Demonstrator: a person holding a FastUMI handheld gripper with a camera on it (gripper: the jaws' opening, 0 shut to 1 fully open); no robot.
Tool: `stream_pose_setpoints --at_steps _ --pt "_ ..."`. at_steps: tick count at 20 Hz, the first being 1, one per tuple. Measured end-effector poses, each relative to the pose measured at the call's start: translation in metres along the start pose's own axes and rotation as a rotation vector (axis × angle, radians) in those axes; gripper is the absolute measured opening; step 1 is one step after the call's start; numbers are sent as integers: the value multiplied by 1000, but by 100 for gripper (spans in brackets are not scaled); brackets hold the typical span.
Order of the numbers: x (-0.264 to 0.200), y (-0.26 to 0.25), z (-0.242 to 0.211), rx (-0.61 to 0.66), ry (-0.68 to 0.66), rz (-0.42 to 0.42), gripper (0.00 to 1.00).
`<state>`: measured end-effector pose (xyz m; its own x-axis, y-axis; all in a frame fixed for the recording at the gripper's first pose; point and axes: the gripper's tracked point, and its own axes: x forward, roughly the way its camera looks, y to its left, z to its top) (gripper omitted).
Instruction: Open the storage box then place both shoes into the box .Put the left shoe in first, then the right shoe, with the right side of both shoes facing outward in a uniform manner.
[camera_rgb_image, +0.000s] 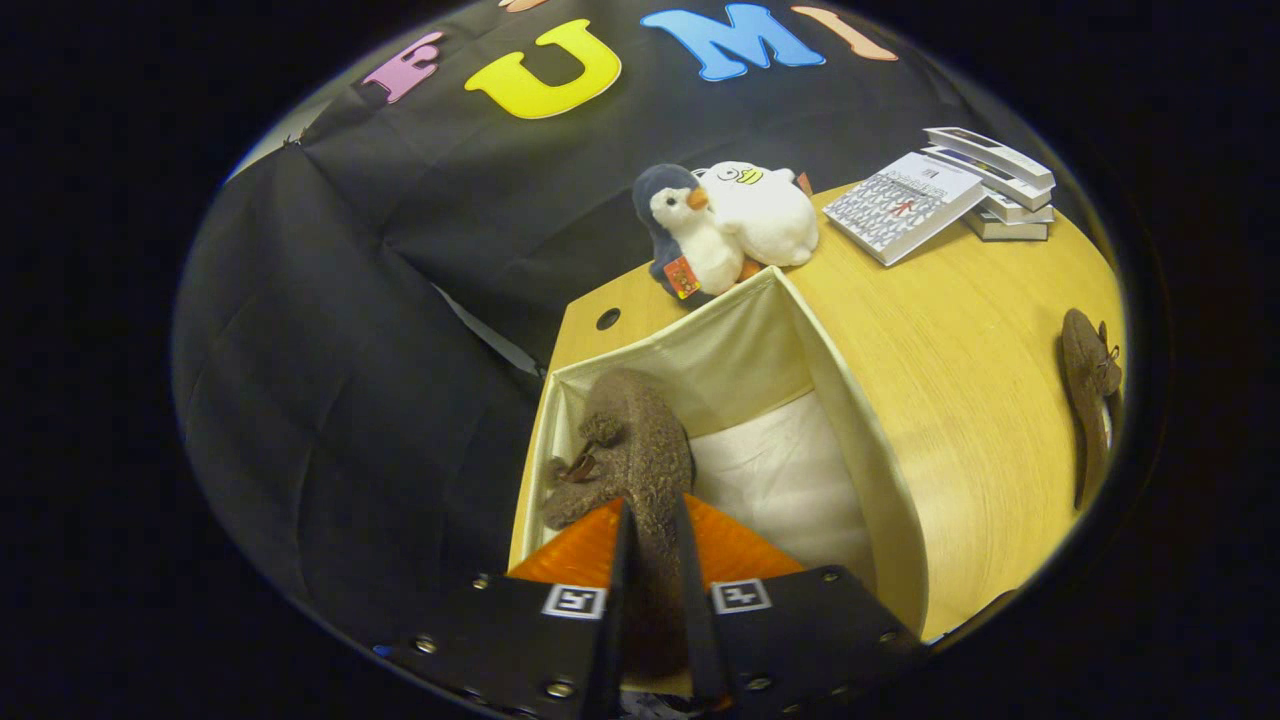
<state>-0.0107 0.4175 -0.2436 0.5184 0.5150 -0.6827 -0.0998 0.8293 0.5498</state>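
A brown fuzzy shoe (635, 450) hangs inside the open cream storage box (850, 420), close to its left wall. My gripper (655, 525) is shut on this shoe's edge, both fingers pressing on it from either side. The shoe's small bow points toward the box's left wall. The box's white lined floor shows to the right of the held shoe. A second brown shoe (1088, 385) with a bow lies on the wooden table (960, 360), well to the right of the box and far from the fingers.
Behind the box stand a penguin plush (685, 235) and a white plush (765, 210). A stack of books (945, 195) lies at the table's back right. The table has a cable hole (607, 319) near its left edge.
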Motion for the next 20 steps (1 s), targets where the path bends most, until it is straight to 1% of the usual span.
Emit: stream_pose_setpoints --at_steps 3,5,9,11,15,20 --pt "-16 2 15 -116 -43 -5 99" --pt "-31 3 26 -182 -81 6 98" --pt "-69 -12 54 -256 -156 19 98" --pt "-89 -32 68 -286 -197 -9 98" --pt "-121 -75 89 -301 -239 -65 98" --pt "-163 -149 108 -298 -258 -153 98"
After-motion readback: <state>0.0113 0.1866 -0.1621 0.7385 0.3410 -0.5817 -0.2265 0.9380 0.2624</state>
